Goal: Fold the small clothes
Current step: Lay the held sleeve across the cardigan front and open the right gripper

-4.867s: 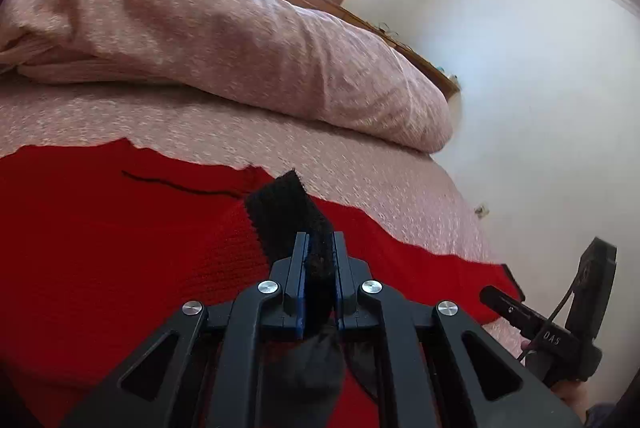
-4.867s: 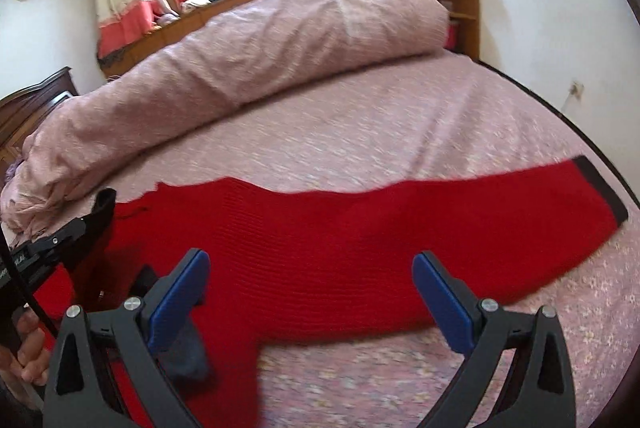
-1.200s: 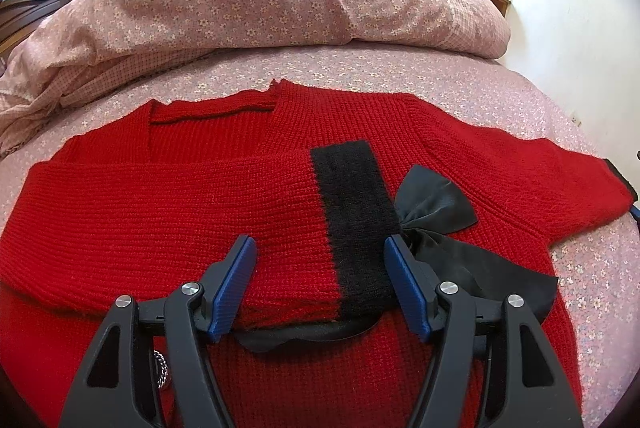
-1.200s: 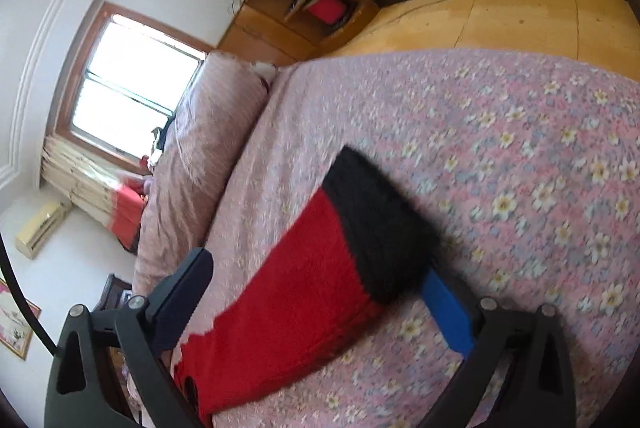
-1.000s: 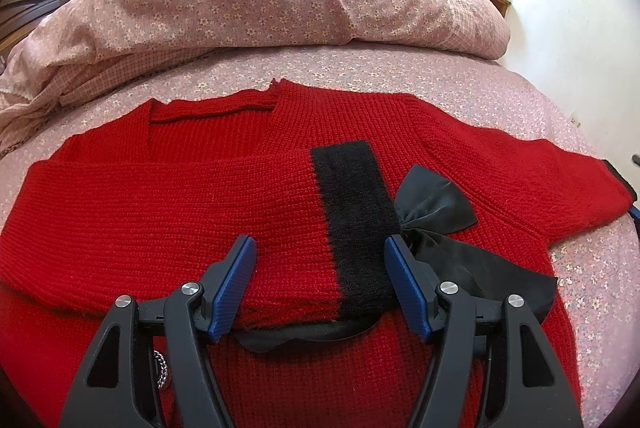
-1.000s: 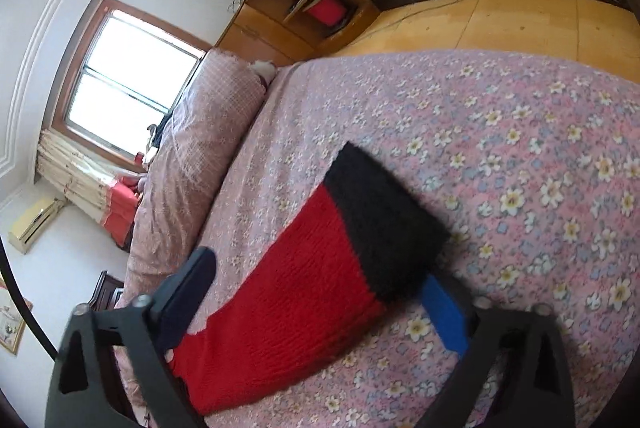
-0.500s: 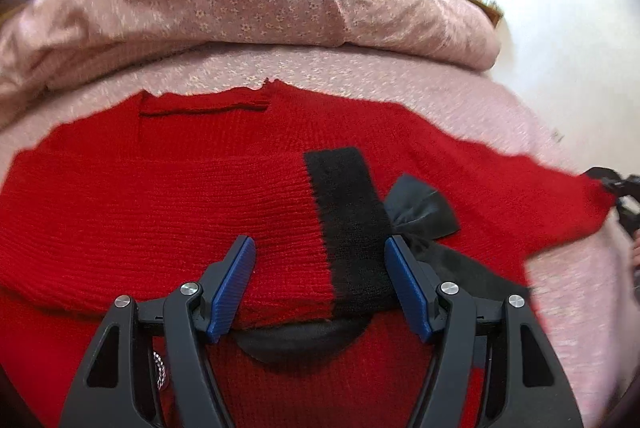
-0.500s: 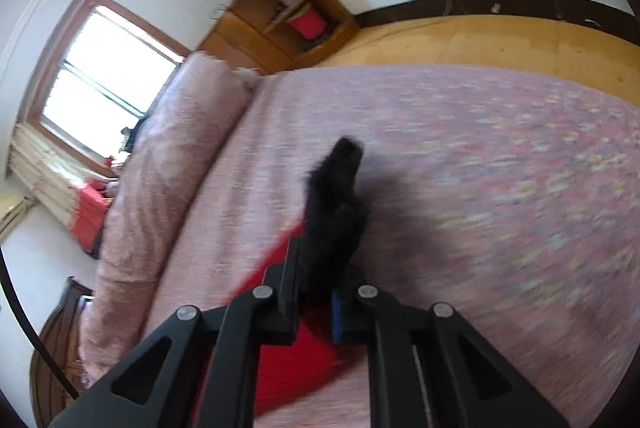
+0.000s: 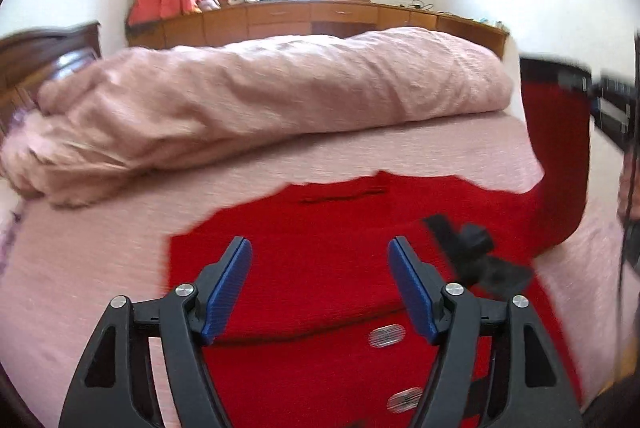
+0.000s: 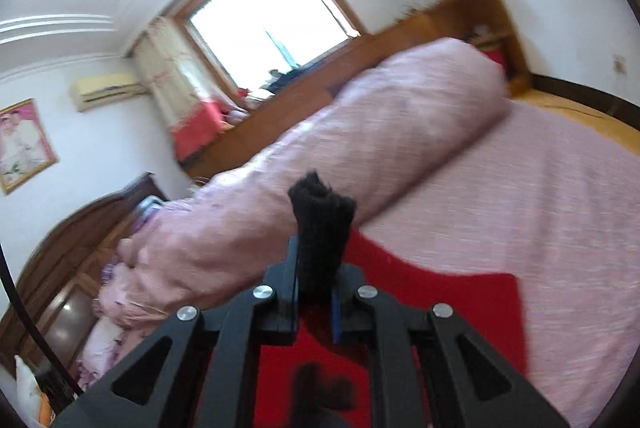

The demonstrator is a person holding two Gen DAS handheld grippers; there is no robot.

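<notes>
The red sweater (image 9: 320,268) lies spread on the bed (image 9: 80,268), its neckline toward the rolled pink duvet (image 9: 260,99) that runs along the bed's far edge. One sleeve is already folded across the chest, its black cuff (image 9: 440,228) resting beside a dark ribbon bow (image 9: 484,260).

The left tongs (image 9: 320,280) hang above the sweater's body with nothing between the blue pads (image 9: 230,288); the jaws are opening a little wider. A second ago they sat low, straddling the folded sleeve and its cuff; now they have pulled back and up, so more of the bed, the duvet and the window wall shows past them.

The right tongs (image 10: 314,292) are clamped on the other sleeve's black cuff (image 10: 322,228), which sticks up out of the closed jaws. A second ago those jaws stood wide around the cuff as it lay flat near the bed's right edge; half a second ago they had already pinched it. Now the cuff is lifted clear of the bed. From the left wrist view the raised sleeve (image 9: 560,155) stands up as a red column at the right edge of the bed, with the right tongs blurred at its top (image 9: 600,95). The pictures are smeared with motion.
</notes>
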